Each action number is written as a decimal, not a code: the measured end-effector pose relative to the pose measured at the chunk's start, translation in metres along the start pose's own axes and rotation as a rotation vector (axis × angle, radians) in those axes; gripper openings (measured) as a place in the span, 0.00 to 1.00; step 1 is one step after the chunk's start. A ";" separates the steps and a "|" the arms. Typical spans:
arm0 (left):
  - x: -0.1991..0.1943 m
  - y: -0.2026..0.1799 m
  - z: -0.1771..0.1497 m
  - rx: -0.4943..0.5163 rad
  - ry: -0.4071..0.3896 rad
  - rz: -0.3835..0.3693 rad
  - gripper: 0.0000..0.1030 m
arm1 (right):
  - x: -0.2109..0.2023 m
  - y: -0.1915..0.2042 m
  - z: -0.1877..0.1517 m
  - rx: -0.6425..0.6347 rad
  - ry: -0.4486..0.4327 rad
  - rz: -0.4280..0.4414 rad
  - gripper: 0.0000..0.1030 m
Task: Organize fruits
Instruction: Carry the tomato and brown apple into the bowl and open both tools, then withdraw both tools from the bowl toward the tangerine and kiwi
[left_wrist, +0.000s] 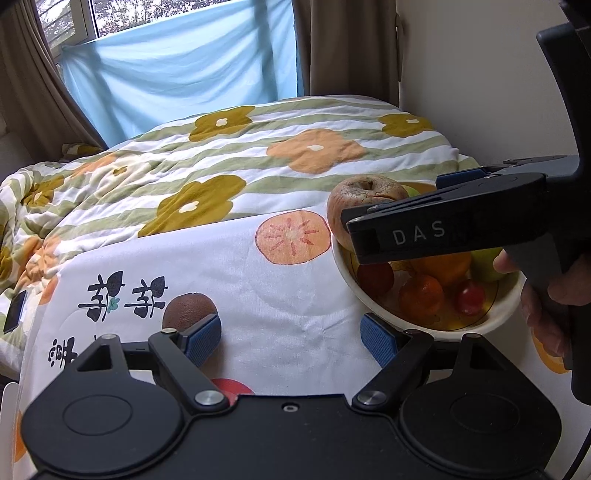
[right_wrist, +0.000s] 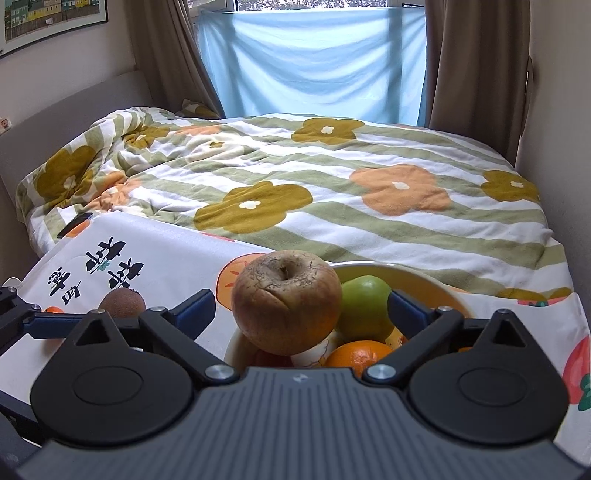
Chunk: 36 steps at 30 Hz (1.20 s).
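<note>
A wrinkled brown apple (right_wrist: 286, 299) rests on the near left rim of a cream bowl (right_wrist: 436, 282) of fruit. My right gripper (right_wrist: 301, 308) is open, its blue pads either side of the apple without touching it. The bowl holds a green apple (right_wrist: 364, 306) and an orange (right_wrist: 360, 354). In the left wrist view the apple (left_wrist: 360, 199) sits on the bowl rim (left_wrist: 417, 325), partly behind the right gripper's finger (left_wrist: 443, 225). My left gripper (left_wrist: 291, 338) is open and empty over the cloth. A brown kiwi (left_wrist: 188, 308) lies by its left pad; it also shows in the right wrist view (right_wrist: 123, 302).
A white cloth (left_wrist: 258, 295) printed with persimmons and black characters covers the work surface. Behind it is a bed with a flowered striped quilt (right_wrist: 332, 192). A dark phone (right_wrist: 75, 225) lies at the quilt's left edge. Walls stand close on both sides.
</note>
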<state>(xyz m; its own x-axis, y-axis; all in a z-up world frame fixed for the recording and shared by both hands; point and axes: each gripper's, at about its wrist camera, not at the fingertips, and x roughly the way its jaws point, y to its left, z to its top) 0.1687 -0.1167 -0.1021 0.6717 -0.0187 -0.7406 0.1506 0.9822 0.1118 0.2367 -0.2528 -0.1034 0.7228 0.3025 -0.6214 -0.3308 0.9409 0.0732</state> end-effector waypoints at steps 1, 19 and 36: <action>-0.001 0.000 -0.001 -0.002 -0.001 0.003 0.83 | -0.001 -0.001 0.000 0.002 0.000 0.001 1.00; -0.074 0.020 -0.016 -0.152 -0.079 0.166 0.84 | -0.059 0.017 0.001 -0.013 -0.001 0.086 1.00; -0.119 0.104 -0.055 -0.311 -0.103 0.325 0.84 | -0.065 0.075 0.000 -0.030 0.035 0.140 1.00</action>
<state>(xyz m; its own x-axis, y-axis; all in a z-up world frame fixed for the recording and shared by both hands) 0.0643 -0.0024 -0.0384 0.7191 0.2962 -0.6286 -0.2937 0.9494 0.1114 0.1645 -0.2021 -0.0576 0.6469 0.4246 -0.6334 -0.4453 0.8847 0.1381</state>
